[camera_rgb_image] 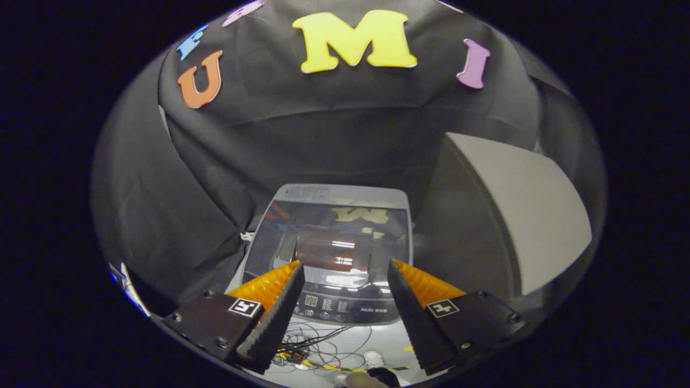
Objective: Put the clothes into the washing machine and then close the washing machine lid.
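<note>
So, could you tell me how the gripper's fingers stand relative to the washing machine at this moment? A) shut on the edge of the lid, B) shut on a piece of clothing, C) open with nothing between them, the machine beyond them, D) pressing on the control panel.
C: the gripper has its fingers spread wide with nothing held, and the washing machine, its glossy lid lying flat, sits beyond the fingertips.

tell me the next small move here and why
Probably draw the gripper back and stop: its fingers stand open with nothing between them, and beyond them the washing machine shows its glass lid lying flat and closed. No clothes are in sight, so the task looks done.
</note>
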{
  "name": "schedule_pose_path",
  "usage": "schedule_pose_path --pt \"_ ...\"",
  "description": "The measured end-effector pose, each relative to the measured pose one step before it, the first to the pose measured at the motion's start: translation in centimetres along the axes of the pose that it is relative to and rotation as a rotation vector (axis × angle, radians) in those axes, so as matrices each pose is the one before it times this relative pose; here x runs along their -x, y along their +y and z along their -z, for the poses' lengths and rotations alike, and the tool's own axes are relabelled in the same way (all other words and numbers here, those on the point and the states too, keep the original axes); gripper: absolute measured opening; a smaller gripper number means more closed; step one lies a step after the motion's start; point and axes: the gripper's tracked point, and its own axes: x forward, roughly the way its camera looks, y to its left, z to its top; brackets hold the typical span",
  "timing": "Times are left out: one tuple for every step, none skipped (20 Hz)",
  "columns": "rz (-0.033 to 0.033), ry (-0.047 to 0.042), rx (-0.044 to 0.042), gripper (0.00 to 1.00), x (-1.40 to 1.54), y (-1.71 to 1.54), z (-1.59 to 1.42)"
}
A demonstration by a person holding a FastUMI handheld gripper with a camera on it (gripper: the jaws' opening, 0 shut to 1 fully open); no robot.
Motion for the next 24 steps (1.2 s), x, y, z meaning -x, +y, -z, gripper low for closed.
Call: schedule_pose_path --pt "0.01044 -0.03042 -0.00945 0.97 2.173 -0.803 -0.089" --pt "0.00594 -0.03918 -0.0164 0.97 2.524 -0.53 -0.434" --pt "0.01016 -0.04029 -0.02003 0.97 2.529 -0.752 -0.442" --pt "0.0051 -0.04109 -0.01736 0.97 2.619 -0.739 -0.443" --pt "0.006 -0.04592 -0.01058 0.97 2.638 -0.529 -0.913" --pt "0.0062 -0.04889 0.00147 0.97 2.249 -0.403 -0.501" --pt "0.01367 -0.05125 0.01037 0.97 2.459 -0.529 -0.872" --pt "0.01718 -0.0481 0.01099 0.97 2.187 -0.829 -0.919" --pt "0.01068 -0.0529 0.00992 0.97 2.668 -0.886 -1.297" --pt "0.00717 -0.04643 -0.00113 0.97 2.026 -0.521 -1.235" --pt "0.00425 -0.03904 0.00577 0.97 2.196 -0.641 -1.443" --pt "0.01099 -0.03952 0.00481 0.98 2.209 -0.93 -0.924" --pt "0.0086 -0.0398 -0.00376 0.98 1.814 -0.955 -1.257" --pt "0.01154 -0.03909 -0.00909 0.98 1.791 -1.02 -1.404" --pt "0.00874 -0.02752 -0.00338 0.98 1.507 -0.976 -1.176" --pt "0.0046 -0.02473 0.00268 0.98 1.466 -0.891 -0.759" --pt "0.0109 -0.02263 0.00131 0.98 1.245 -1.075 -0.817" --pt "0.00802 -0.01781 -0.00178 0.98 1.059 -1.186 -0.681" --pt "0.00564 -0.01537 -0.0055 0.98 1.011 -1.102 -0.707" --pt "0.00249 -0.01497 -0.00743 0.98 1.01 -1.052 -0.531" --pt "0.0091 -0.00568 0.00158 0.98 0.969 -1.391 -0.333" --pt "0.01003 -0.00358 0.00536 0.99 0.701 -1.174 -0.131" --pt "0.00373 -0.00715 0.01 0.99 0.74 -1.216 -0.29" --pt "0.00556 -0.02033 0.01148 0.99 0.818 -1.188 -0.535"
